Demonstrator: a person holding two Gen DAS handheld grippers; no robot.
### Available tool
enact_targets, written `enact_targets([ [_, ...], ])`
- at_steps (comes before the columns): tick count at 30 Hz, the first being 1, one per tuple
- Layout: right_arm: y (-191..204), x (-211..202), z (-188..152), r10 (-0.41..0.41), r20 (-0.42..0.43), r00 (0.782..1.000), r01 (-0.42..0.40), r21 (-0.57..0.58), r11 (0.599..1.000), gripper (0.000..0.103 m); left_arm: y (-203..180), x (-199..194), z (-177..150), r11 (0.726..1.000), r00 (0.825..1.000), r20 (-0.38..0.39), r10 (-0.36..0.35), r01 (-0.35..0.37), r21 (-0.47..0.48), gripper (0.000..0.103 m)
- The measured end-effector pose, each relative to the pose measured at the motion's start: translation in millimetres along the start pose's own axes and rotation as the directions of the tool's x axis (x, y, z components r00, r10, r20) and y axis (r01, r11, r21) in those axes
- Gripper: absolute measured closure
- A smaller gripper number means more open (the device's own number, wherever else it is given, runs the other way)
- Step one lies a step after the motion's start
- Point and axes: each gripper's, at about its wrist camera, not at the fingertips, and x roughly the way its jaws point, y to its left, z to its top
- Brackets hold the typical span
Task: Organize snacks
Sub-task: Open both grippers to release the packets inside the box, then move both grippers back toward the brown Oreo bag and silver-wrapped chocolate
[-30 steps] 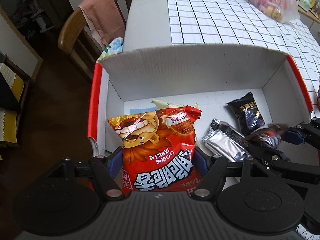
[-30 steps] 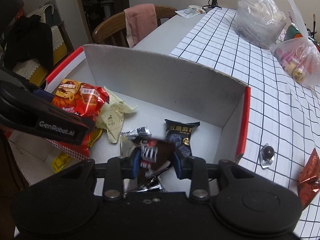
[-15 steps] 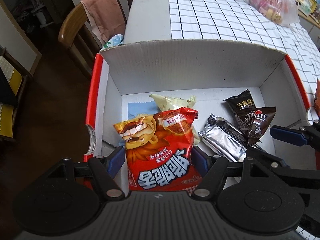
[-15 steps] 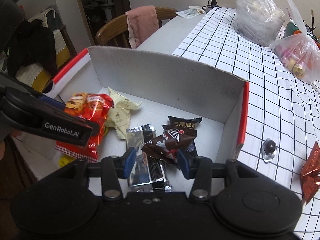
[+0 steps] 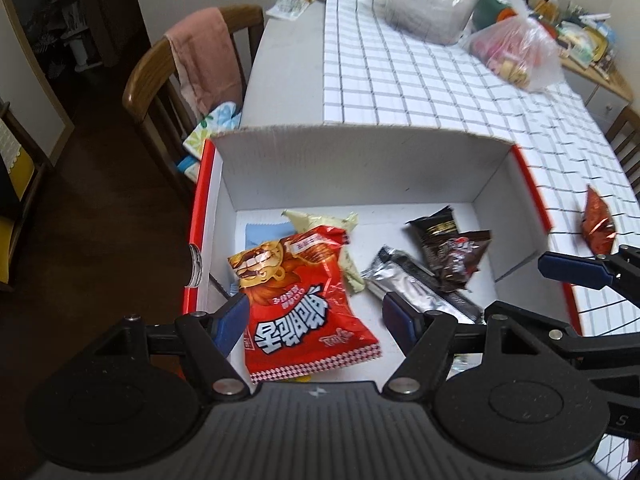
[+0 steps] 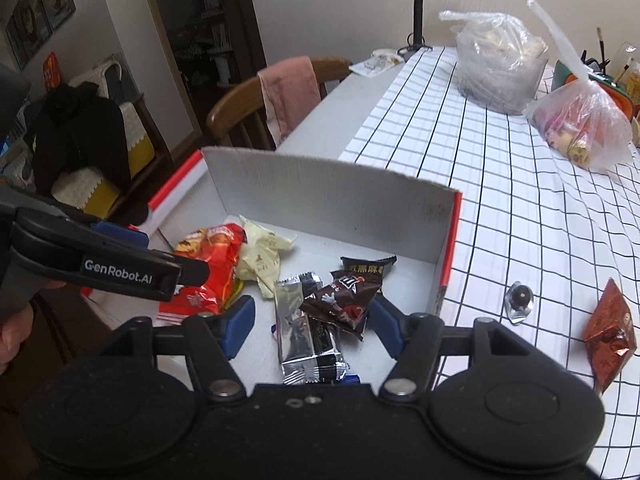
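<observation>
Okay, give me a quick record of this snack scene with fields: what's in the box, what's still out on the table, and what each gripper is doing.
container: white cardboard box with red edges, on the checked tablecloth
in box: red chip bag, cream wrapper, silver packet, brown chocolate-candy pack, black sesame pack
outside box: red-orange foil snack, small dark wrapped candy
left gripper: open, pads either side of the red chip bag, not pressing
right gripper: jaws opening, brown pack lying free between them
</observation>
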Motion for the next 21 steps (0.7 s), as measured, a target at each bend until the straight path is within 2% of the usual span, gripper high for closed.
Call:
enact_targets([
  [5,-4.1,-26.2,-1.9,0.015,0.053,0.998,-0.015,0.011,1.000,0.027,-9.2,-24.3,-4.1,0.999,0.998,0.057,-0.034,0.034,0.004,0.030],
  [10,-16.4,-53.3,-6.3,0.024,0.103,0.994,-0.027,0.022,0.999,0.020,-26.9,-49.4,-7.9,0.997,0.990,0.124,-0.072,0.071,0.017,0.023],
  [21,-79.3,-108.7,-27.2,0.002,0.181,0.983,-0.015,0.068,0.998,0.004,-86.8,-71.3,-10.9,0.986,0.968,0.192,-0.164,0.162,0.025,0.015],
])
